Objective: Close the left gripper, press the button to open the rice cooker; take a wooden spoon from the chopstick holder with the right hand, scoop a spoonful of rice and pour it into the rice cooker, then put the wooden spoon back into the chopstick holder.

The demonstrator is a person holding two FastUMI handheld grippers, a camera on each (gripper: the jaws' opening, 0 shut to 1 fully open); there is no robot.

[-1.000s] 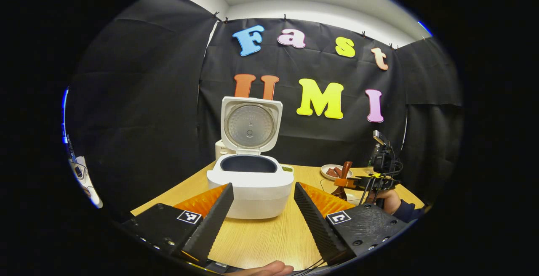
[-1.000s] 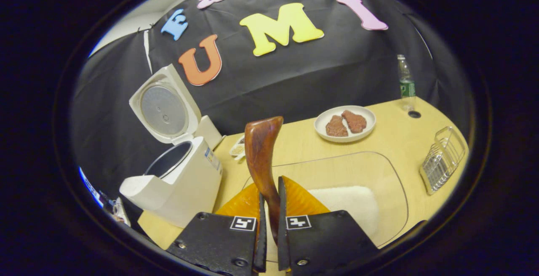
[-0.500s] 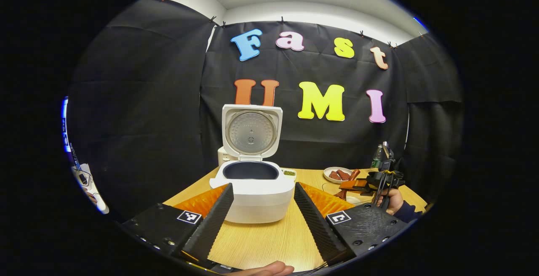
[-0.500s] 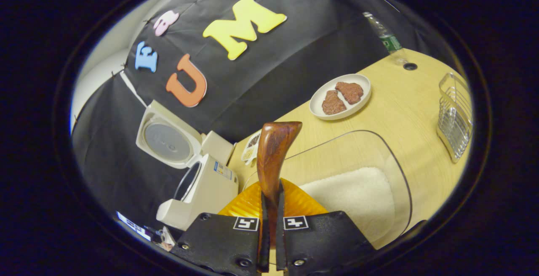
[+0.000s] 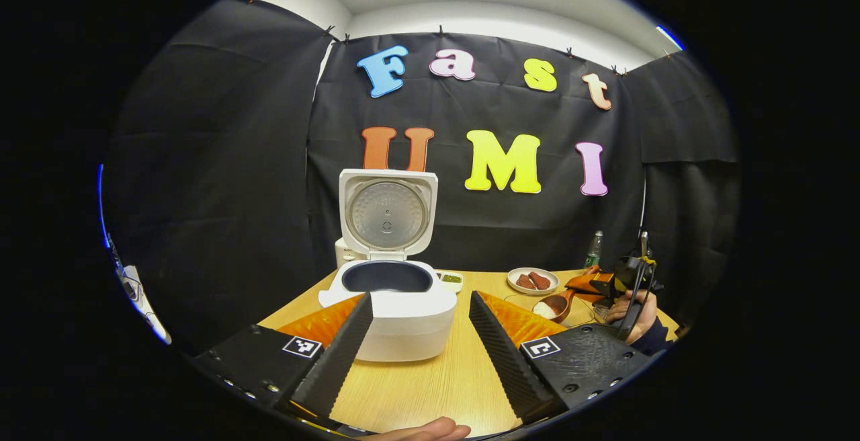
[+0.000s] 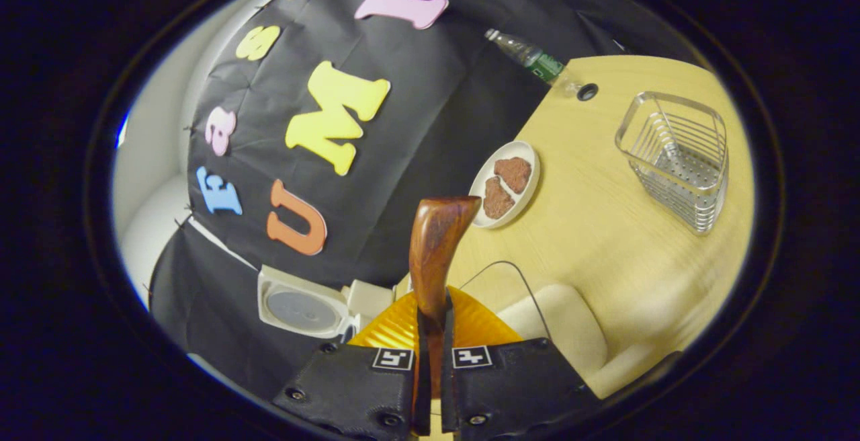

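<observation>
The white rice cooker [image 5: 390, 306] stands open on the wooden table [image 5: 430, 380], lid [image 5: 386, 216] upright, dark pot empty as far as I see. My left gripper [image 5: 420, 340] is open, fingers spread either side of the cooker and short of it. At the far right a hand holds my right gripper [image 5: 591, 285], with white rice lying in the bowl of the wooden spoon [image 5: 554, 305]. In the right gripper view, the right gripper [image 6: 430, 333] is shut on the brown spoon [image 6: 437, 246], above the clear rice container [image 6: 564, 320]. The wire chopstick holder [image 6: 678, 152] stands empty.
A white plate [image 6: 531, 179] with two pieces of meat sits by the back wall, also seen as the plate [image 5: 532, 281] behind the spoon. A green-labelled bottle [image 6: 531, 58] stands at the table's far corner. A small dish [image 5: 449, 279] sits behind the cooker.
The right gripper has rolled and swung to the right with the spoon, which now carries rice. The left gripper has shifted slightly, so the cooker sits further left in its view.
</observation>
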